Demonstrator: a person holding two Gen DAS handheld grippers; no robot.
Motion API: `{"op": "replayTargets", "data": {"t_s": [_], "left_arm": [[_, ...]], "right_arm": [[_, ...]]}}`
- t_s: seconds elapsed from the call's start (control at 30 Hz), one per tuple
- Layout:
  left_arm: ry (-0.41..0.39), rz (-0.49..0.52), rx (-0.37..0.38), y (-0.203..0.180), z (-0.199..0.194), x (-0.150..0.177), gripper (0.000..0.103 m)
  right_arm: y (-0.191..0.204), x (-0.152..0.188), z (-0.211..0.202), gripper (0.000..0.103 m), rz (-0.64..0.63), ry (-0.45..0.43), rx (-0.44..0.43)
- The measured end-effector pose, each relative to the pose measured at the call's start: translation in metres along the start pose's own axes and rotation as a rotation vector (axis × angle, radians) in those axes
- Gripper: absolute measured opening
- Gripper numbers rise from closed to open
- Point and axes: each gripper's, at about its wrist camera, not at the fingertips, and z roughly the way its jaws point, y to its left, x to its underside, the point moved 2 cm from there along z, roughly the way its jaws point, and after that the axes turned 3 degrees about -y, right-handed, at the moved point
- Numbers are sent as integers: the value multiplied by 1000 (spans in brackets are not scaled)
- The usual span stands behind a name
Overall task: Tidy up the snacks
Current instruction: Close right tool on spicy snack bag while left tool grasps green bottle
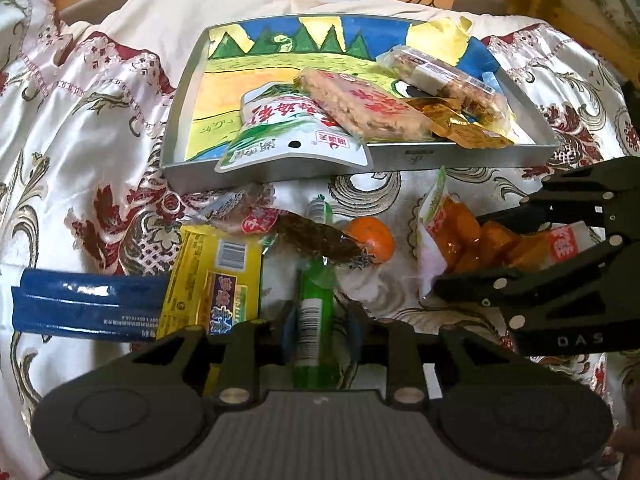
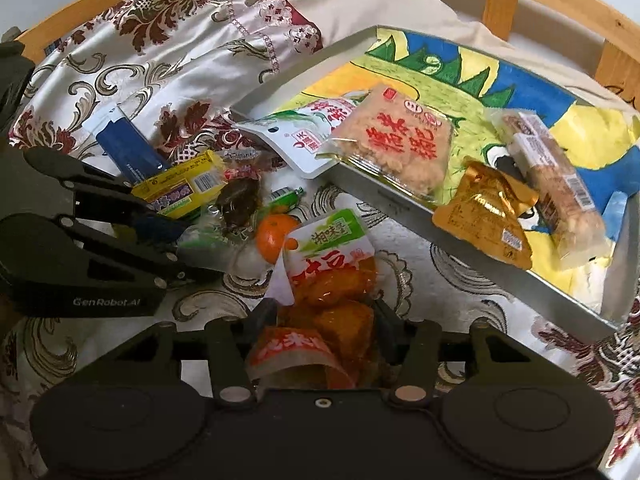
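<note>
The left tongs (image 1: 322, 330) straddle a slim green plastic-wrapped snack stick (image 1: 316, 312) lying on the bed's cream satin bedspread with maroon floral pattern (image 1: 100, 140), the blue pads close against its sides, though whether they actually press it I cannot tell. The right tongs (image 2: 324, 312) are closed around a clear pouch of orange tofu pieces with a red-and-white label (image 2: 328, 292), which also lies on the bedspread. Between the two packets sits a small orange mandarin (image 1: 370, 238), touched by a dark brown snack in clear wrap (image 1: 316, 240). Beside the green stick lies a yellow rectangular snack packet (image 1: 216, 276), and further left a glossy blue flat packet (image 1: 88, 300). Behind them rests a shallow grey metal tray lined with a colourful painted landscape (image 1: 188, 80). In the tray are a white-and-green pouch (image 1: 288, 128) overhanging the near rim, a pale rice-crisp bar in clear wrap with red characters (image 1: 360, 104), a gold foil packet (image 2: 488, 212) and a long nut bar in clear wrap (image 2: 560, 184)
</note>
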Motion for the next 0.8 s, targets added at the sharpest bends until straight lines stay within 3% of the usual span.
{"op": "replayTargets", "data": {"t_s": [0.07, 0.17, 0.4, 0.8], "left_arm": [[1, -9, 5, 1, 1, -1, 30], [12, -25, 8, 2, 0, -1, 19], [60, -107, 51, 3, -12, 2, 18], [155, -302, 270, 2, -45, 16, 18]], "right_arm": [[0, -1, 0, 55, 5, 0, 0], [3, -1, -3, 54, -10, -4, 16], [10, 4, -16, 52, -24, -12, 59], [12, 12, -66, 52, 72, -91, 102]]}}
